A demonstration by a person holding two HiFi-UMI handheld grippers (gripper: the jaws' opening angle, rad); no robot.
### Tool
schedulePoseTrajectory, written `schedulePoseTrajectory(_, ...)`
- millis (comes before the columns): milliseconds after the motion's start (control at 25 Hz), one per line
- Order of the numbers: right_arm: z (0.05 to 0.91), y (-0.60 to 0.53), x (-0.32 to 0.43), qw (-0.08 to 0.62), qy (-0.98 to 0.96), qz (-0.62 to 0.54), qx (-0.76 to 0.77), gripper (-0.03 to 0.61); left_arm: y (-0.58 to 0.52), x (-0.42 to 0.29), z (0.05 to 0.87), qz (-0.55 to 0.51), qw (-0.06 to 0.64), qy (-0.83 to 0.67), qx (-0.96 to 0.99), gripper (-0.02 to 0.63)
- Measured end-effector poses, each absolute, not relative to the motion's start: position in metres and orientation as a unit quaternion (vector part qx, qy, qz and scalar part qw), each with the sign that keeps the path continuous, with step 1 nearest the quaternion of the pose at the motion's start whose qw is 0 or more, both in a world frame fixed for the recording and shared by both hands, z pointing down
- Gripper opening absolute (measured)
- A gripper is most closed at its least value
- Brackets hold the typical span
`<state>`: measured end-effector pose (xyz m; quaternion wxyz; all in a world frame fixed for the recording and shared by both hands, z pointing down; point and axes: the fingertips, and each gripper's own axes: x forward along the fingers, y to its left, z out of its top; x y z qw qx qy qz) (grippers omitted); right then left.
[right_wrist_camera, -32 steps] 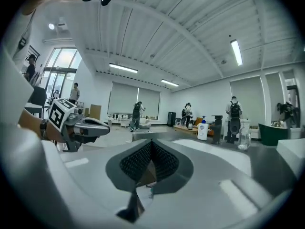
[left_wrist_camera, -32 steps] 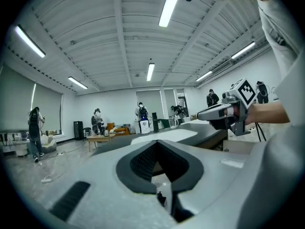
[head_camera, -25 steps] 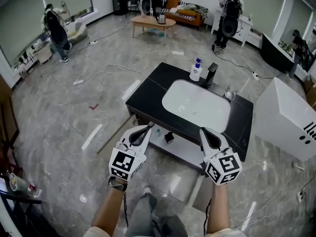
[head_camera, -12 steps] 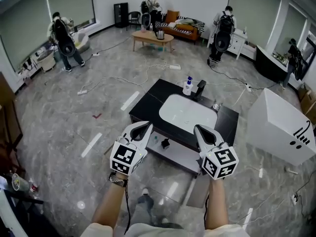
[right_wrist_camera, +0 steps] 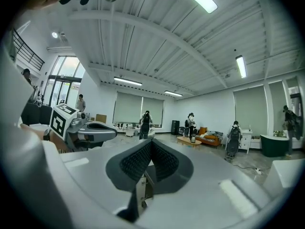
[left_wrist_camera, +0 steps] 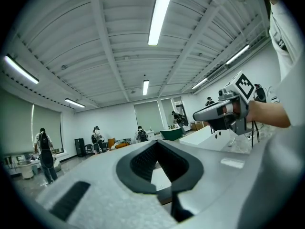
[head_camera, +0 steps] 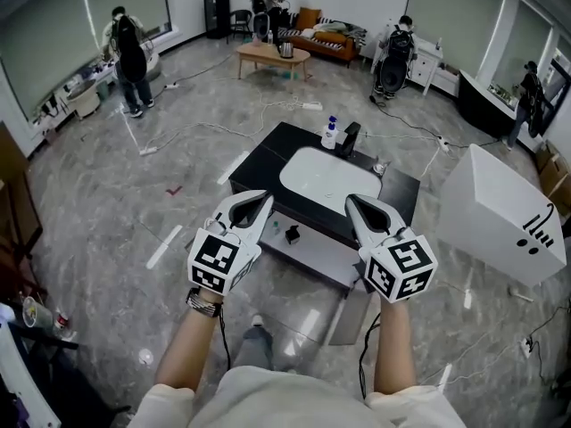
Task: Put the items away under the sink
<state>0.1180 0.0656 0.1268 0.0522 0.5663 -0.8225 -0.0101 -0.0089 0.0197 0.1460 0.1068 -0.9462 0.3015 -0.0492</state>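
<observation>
Holdings, as I stand at the front edge of the sink unit:

1. My left gripper. Held level in my left hand, above the floor before the unit. The jaws are pressed together tip to tip, with nothing between the pads.
2. My right gripper. Held level beside the left one and well apart from it. The jaws are likewise closed and empty.
3. Black countertop. It carries a white basin sunk into its middle.
4. White bottle with a blue cap. It stands upright at the far edge of the countertop, behind the basin, and neither gripper touches it.
5. Black faucet. It stands at the same far edge, just beside the bottle on its right.
6. Small clear object. It sits near the far right corner of the countertop and is too small for me to tell what it is.
7. Grey lower shelf. It lies under the basin and juts out towards me.
8. Small black item. It sits on the shelf towards its left end.
9. Large white box. It stands on the floor to the right of the unit, apart from it.
10. Wooden coffee table. It stands far across the room, and several people stand around the room's far side.
</observation>
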Motion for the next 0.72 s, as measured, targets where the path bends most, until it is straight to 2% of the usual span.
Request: schedulePoseTrajectory(720, 0.116, 0.102, 0.119, 0.054, -0.836, -0.037, 0.546, 0.005, 0.06, -0.009, 0.129, -0.03, 0.108, 0.326, -0.939, 0.005)
